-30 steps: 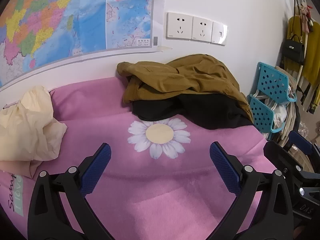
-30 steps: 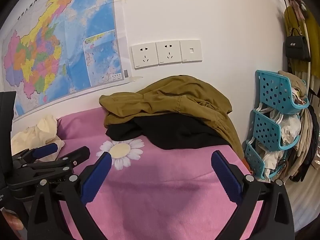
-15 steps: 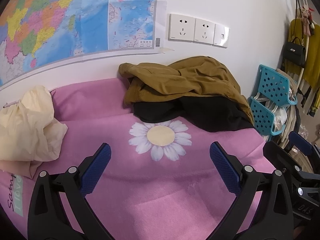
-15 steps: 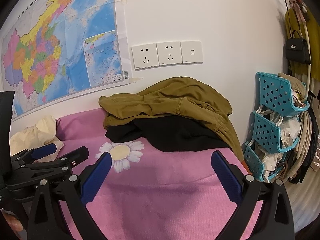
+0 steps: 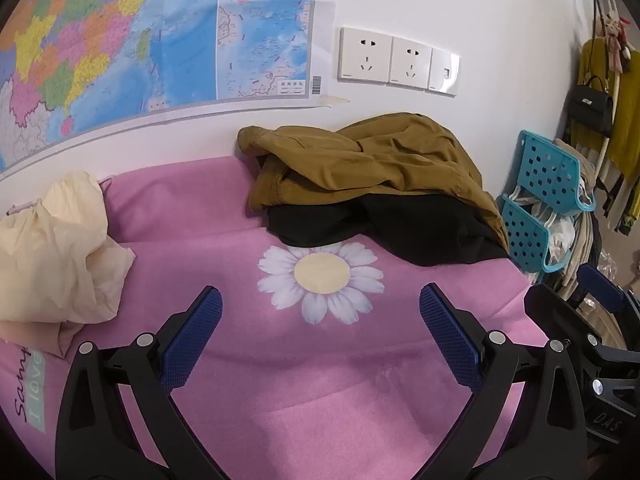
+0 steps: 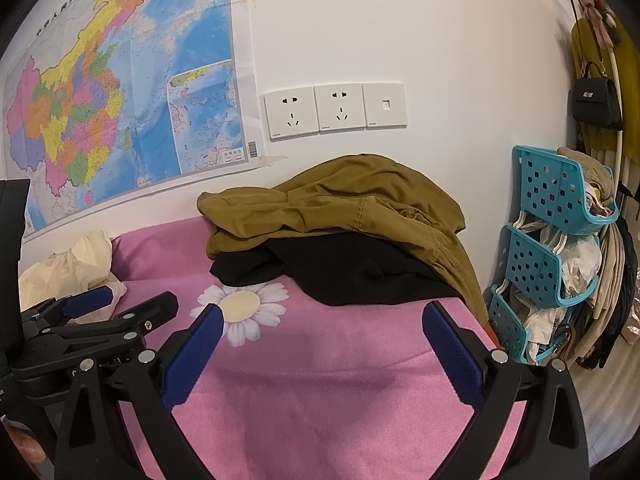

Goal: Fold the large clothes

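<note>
Both views had shifted slightly closer to the clothes. Left gripper and right gripper stood wide open, holding nothing. Olive jacket lay on black garment at 12 o'clock on pink blanket.

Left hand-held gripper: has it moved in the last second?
Yes, slightly: left hand-held gripper crept forward and tilted down; the white wall sockets sit lower, and the printed white daisy looks larger.

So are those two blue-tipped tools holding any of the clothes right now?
No. The left tool and the right tool are both open with only the pink blanket between their tips; the brown garment lies untouched ahead.
</note>
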